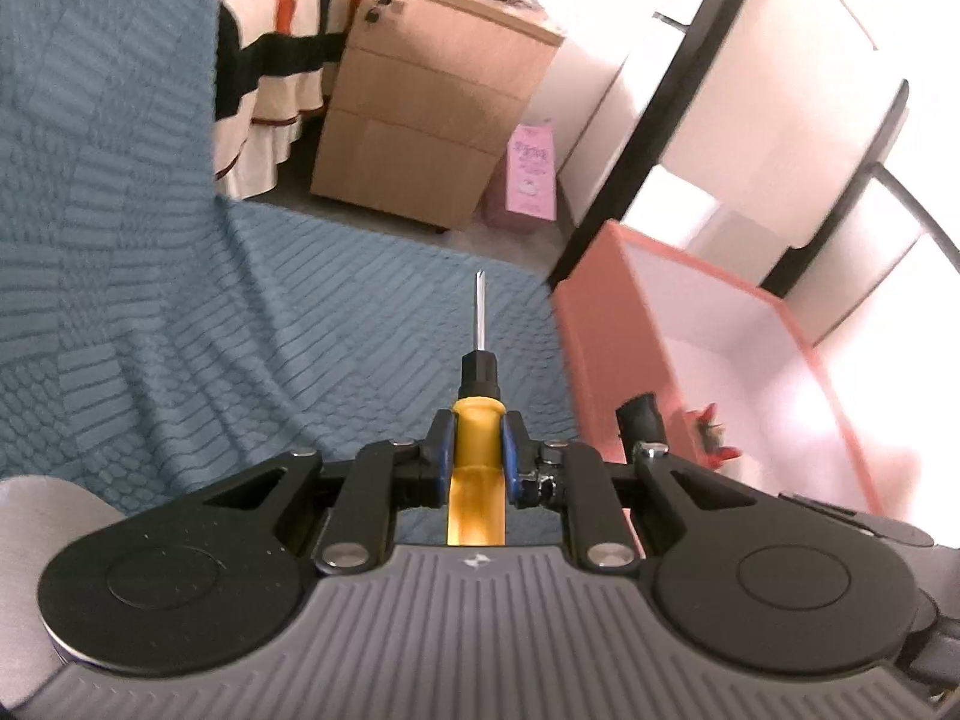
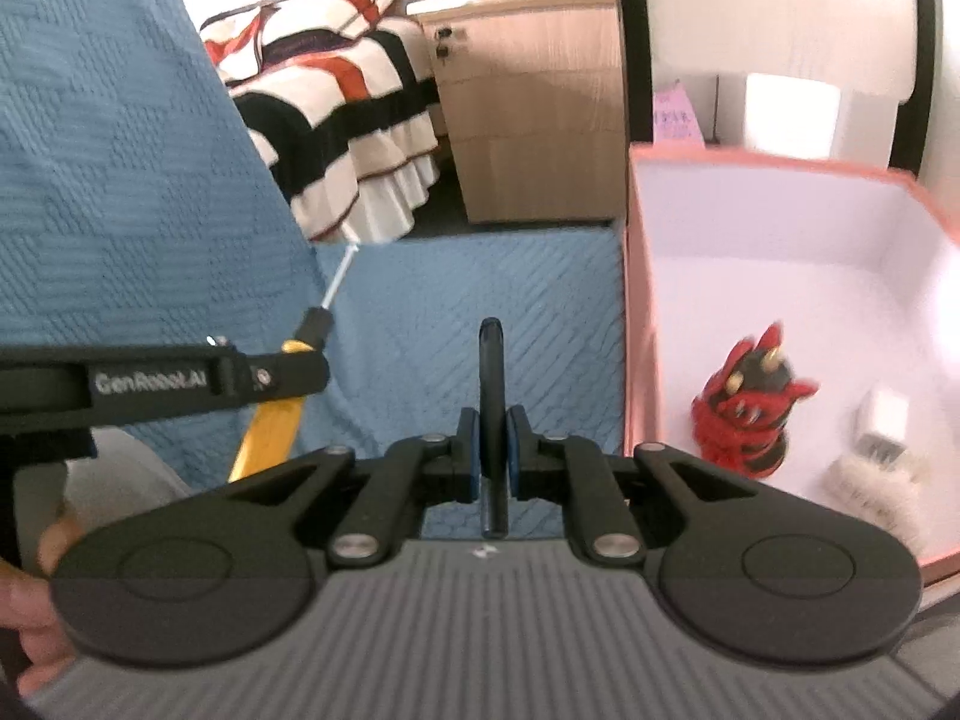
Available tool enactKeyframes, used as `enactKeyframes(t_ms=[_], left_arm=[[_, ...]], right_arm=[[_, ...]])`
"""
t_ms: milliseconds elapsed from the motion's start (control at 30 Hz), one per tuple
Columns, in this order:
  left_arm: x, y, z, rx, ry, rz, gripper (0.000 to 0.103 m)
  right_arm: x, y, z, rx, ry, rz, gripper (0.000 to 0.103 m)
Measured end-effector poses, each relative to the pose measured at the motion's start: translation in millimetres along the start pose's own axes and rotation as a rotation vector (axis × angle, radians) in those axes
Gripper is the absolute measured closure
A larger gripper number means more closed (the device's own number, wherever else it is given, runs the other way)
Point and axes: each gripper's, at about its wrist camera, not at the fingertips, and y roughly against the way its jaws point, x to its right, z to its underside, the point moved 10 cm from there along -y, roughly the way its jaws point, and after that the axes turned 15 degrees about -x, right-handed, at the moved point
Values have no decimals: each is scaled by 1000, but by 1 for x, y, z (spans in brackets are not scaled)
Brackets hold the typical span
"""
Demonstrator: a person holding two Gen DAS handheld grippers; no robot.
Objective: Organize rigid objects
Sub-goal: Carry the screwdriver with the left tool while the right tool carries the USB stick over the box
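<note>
The blue quilted cover [image 1: 240, 324] fills the left and centre of both views, spread flat below your grippers and hanging up the left edge of each frame. At the right of each frame stands the pink box [image 2: 639, 300], open at the top with a white inside; in the right wrist view it holds a red and black figurine [image 2: 744, 414] near its middle and a small white thing [image 2: 882, 426] lower right, too blurred to name. Past the cover, in the upper middle, you see a wooden drawer cabinet [image 1: 420, 108] with a striped bedspread [image 2: 336, 114] to its left.

Your left gripper [image 1: 478, 444], at the bottom centre of its own view, is clamped on the yellow screwdriver [image 1: 477, 462]: the blue pads press the handle from both sides and the metal shaft points straight up the frame over the cover, left of the box. In the right wrist view that same tool pokes out at the left, shaft tilted toward upper right.

Your right gripper [image 2: 492, 444] is closed tight on a thin dark object [image 2: 492, 360] that stands edge-on between the pads, just left of the box wall; what it is you cannot tell.
</note>
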Motion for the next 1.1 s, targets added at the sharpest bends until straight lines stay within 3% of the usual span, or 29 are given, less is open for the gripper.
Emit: enactKeyframes(t_ms=[367, 700, 867, 1100], left_arm=[[77, 28, -40, 39, -67, 58, 83], [147, 38, -70, 65, -132, 108, 83], [186, 28, -74, 53, -195, 150, 83], [225, -16, -62, -4, -234, 173, 84]], right_arm=[[24, 60, -47, 92, -15, -23, 90], [70, 101, -71, 166, -56, 33, 90], [101, 116, -73, 196, -94, 70, 90], [158, 104, -55, 160, -183, 130, 90]])
